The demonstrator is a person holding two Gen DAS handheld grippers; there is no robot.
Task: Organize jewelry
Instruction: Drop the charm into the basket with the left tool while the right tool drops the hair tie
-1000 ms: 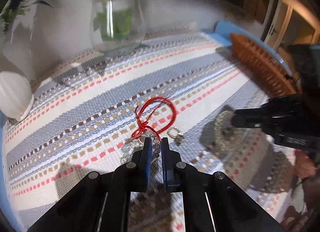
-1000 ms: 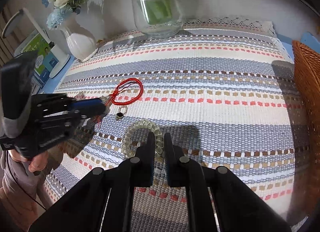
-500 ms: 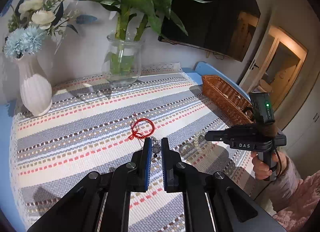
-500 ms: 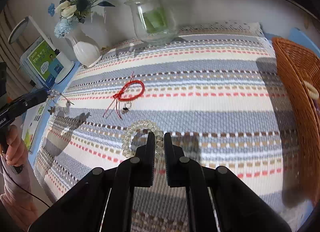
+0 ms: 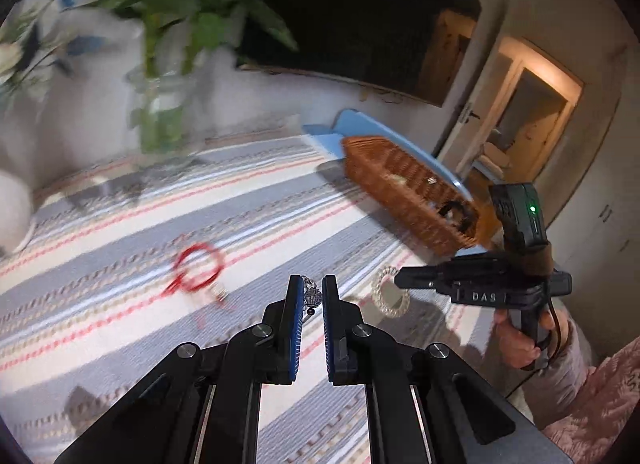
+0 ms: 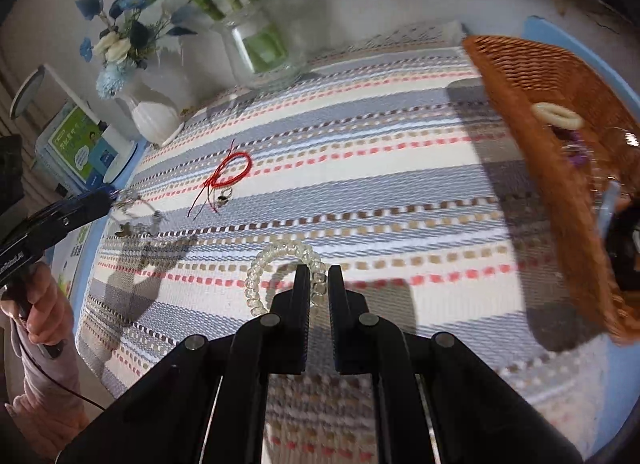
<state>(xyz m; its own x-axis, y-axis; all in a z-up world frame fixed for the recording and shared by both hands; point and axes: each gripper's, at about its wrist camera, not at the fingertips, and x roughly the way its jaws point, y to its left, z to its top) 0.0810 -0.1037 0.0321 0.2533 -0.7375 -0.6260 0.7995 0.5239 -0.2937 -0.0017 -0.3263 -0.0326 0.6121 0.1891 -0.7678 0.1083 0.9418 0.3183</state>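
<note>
At the centre of the left wrist view, the left gripper (image 5: pixel 312 296) is clamped on a silver beaded chain (image 5: pixel 312 297), lifted above a striped cloth (image 5: pixel 132 328). In the right wrist view's lower middle, the right gripper (image 6: pixel 319 284) pinches a clear bead bracelet (image 6: pixel 276 254). A red cord bracelet (image 6: pixel 232 169) lies on the cloth, and a wicker basket (image 6: pixel 532 167) sits at right.

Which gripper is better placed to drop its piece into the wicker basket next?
Right. The right gripper, shut on the clear bead bracelet, has the wicker basket close on its right. The left gripper, shut on the silver charm bracelet, is farther away.
</note>
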